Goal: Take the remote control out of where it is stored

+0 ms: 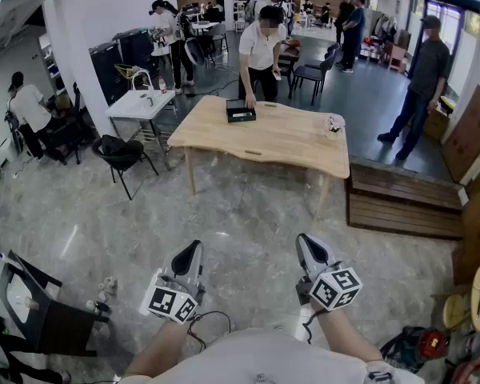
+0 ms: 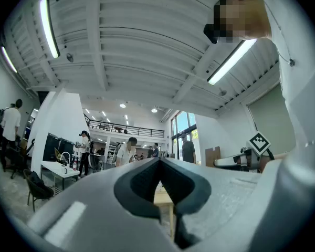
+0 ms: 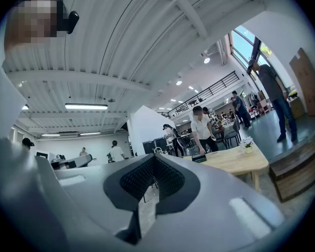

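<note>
A light wooden table (image 1: 288,142) stands a few metres ahead. A flat black box (image 1: 241,112) lies on its far side, and a person in a white shirt (image 1: 261,50) leans over it with a hand on it. No remote control can be made out. My left gripper (image 1: 194,249) and right gripper (image 1: 306,242) are held low, close to my body and far from the table. Both are shut with nothing between their tips. The table (image 3: 236,159) and box (image 3: 200,158) show in the right gripper view beyond the shut right gripper (image 3: 153,159). The left gripper (image 2: 158,167) points up towards the ceiling.
A small flower pot (image 1: 334,124) sits on the table's right end. A black chair (image 1: 120,152) and a white side table (image 1: 142,102) stand to the left, a low wooden platform (image 1: 400,198) to the right. Several people stand around the room. Bare stone floor lies between me and the table.
</note>
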Demonstrator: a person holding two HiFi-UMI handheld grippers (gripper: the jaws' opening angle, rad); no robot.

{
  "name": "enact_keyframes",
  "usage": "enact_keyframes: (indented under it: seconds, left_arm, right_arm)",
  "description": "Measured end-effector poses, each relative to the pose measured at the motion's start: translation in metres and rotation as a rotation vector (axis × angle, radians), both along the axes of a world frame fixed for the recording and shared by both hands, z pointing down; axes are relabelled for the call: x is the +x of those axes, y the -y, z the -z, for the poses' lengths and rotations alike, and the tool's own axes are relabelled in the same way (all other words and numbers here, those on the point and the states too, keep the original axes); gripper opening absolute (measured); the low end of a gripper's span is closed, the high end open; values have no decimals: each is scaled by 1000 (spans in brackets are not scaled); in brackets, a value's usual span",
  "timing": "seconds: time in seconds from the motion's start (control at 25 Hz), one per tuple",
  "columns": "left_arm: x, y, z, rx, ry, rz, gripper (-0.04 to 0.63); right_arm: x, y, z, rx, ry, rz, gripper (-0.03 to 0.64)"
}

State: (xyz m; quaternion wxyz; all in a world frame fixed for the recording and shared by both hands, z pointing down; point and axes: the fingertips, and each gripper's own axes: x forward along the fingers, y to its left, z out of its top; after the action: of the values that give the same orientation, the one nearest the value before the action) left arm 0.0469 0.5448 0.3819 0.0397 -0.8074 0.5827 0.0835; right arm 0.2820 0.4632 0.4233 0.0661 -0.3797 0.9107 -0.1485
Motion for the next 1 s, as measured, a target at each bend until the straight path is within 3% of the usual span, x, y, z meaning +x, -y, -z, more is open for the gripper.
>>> enact_keyframes:
  seconds: [0.4,1.0]
  left_arm:
    - [-3,3,1,2,0,-4,2]
    - [-20,1,-5,-12,-13,-5,1]
  right_arm:
    - [-15,-7,15,112,-56,25,28]
    - [-31,-14,10,104,-84,23,28]
